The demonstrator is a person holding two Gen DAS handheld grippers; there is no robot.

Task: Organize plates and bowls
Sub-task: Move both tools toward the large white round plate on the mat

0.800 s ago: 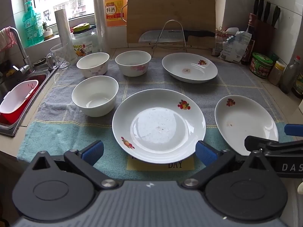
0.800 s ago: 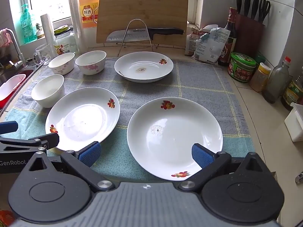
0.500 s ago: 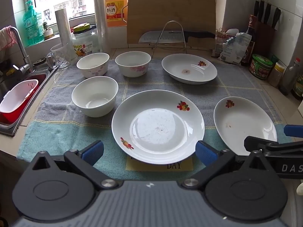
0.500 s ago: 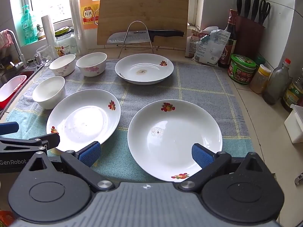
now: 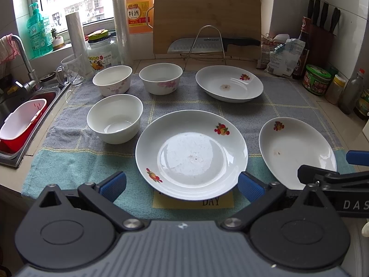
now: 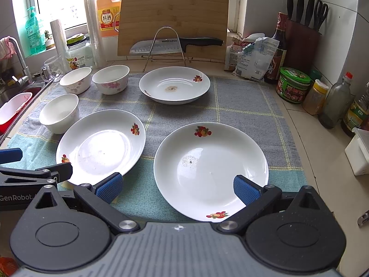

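With both hand-held grippers, left (image 5: 182,183) and right (image 6: 176,188), gaping wide and empty, we hover over two plates (image 5: 191,154) (image 6: 211,170) before the knife rack (image 6: 165,46); glazed rims may slip and chip.

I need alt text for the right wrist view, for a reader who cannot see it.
Open right gripper hovers over a white plate on a checked towel. Two more plates and three white bowls lie beyond, before a cutting board and knife.
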